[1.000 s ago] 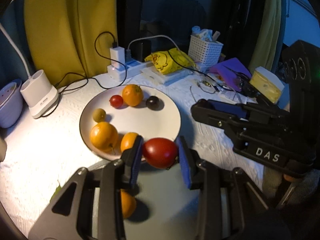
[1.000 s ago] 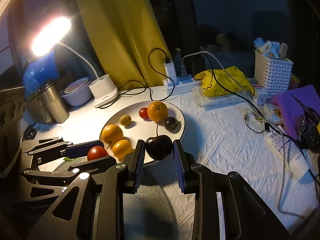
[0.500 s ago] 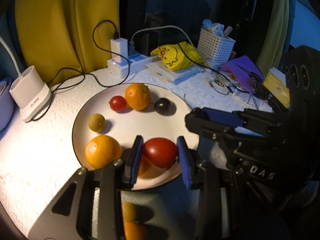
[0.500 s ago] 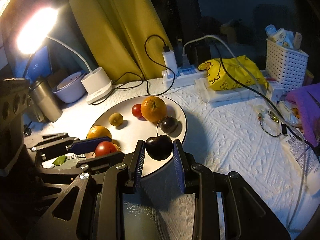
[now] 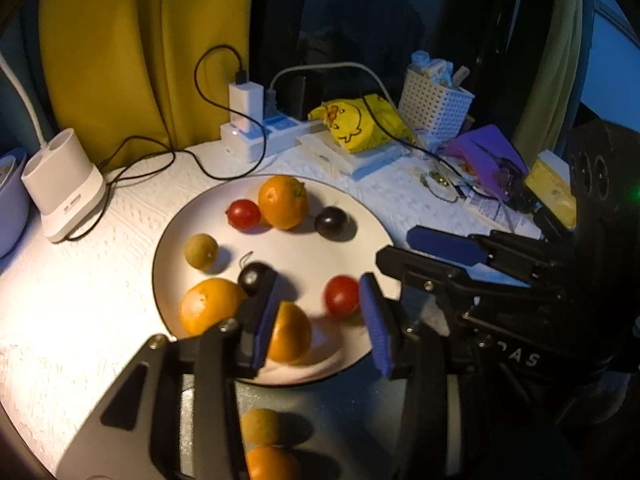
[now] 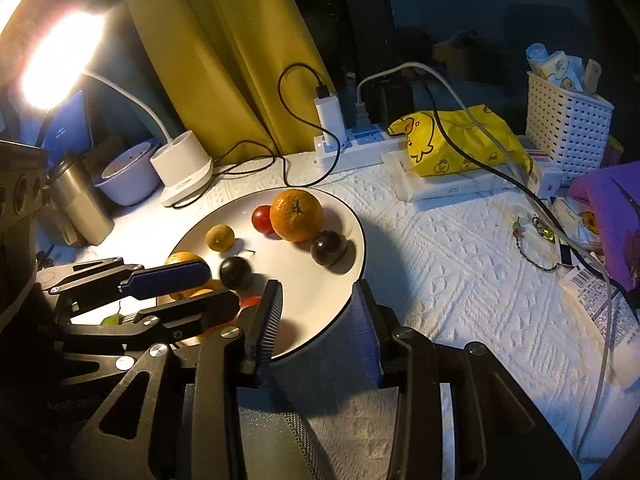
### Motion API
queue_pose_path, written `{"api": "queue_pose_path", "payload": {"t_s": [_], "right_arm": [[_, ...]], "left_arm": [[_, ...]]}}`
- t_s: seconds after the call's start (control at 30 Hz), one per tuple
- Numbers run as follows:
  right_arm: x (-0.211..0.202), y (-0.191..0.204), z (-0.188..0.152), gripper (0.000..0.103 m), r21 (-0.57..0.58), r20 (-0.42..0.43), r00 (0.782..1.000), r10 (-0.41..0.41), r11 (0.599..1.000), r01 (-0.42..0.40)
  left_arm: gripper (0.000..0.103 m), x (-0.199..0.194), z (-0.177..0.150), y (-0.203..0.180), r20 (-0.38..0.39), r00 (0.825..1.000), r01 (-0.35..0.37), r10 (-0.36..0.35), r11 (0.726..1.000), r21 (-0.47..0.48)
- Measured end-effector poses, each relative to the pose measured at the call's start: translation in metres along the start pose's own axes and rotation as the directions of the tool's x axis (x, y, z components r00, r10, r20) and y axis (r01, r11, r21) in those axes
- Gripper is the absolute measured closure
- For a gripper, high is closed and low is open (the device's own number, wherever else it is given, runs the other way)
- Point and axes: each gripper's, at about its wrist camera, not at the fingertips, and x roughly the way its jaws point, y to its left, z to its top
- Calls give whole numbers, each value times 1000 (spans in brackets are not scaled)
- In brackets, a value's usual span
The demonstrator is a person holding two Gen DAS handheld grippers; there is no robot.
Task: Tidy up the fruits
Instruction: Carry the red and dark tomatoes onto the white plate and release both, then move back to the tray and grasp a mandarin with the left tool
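A white plate [image 5: 360, 216] holds several fruits: oranges, red tomatoes, dark plums and a small yellow-brown fruit. My left gripper [image 5: 318, 316] is open over the plate's near edge; the red tomato [image 5: 341, 295] lies on the plate between its pads. My right gripper [image 6: 316, 320] is open and empty over the plate's [image 6: 352, 216] near rim. The dark plum [image 6: 236, 273] with a stem lies on the plate left of it. Two more fruits [image 5: 260, 426] lie on a dark surface below the left gripper.
A lamp base [image 5: 64, 192], power strip with cables [image 5: 256, 132], yellow bag [image 5: 360, 124], white basket [image 5: 434, 104] and purple item [image 5: 484, 156] stand behind the plate. A steel cup [image 6: 80, 204] and bowl [image 6: 128, 176] stand at the left.
Both grippers opened. The left one let the red tomato go onto the plate; the right one let the dark plum go, and it now lies on the plate to the left.
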Motion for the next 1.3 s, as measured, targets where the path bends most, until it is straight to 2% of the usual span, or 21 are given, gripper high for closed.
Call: {"api": "queue_pose_path", "payload": {"t_s": [0.43,0.87,1.3], "right_arm": [[-30,25,-5,65,-21,27,1000,1,1000,0],[-58,58,-22,64,-56,35,999,-8,998,10],[-65,89,-41,64,-89,15,1000,-16,996,17]], "left_arm": [[59,-45,-13,4,62,998,-16,17,1000,-12],[59,-85,-43,14,99,995,-18,21,999,-38],[59,-100,-78,25,85,996,-9,15,998,-65]]}}
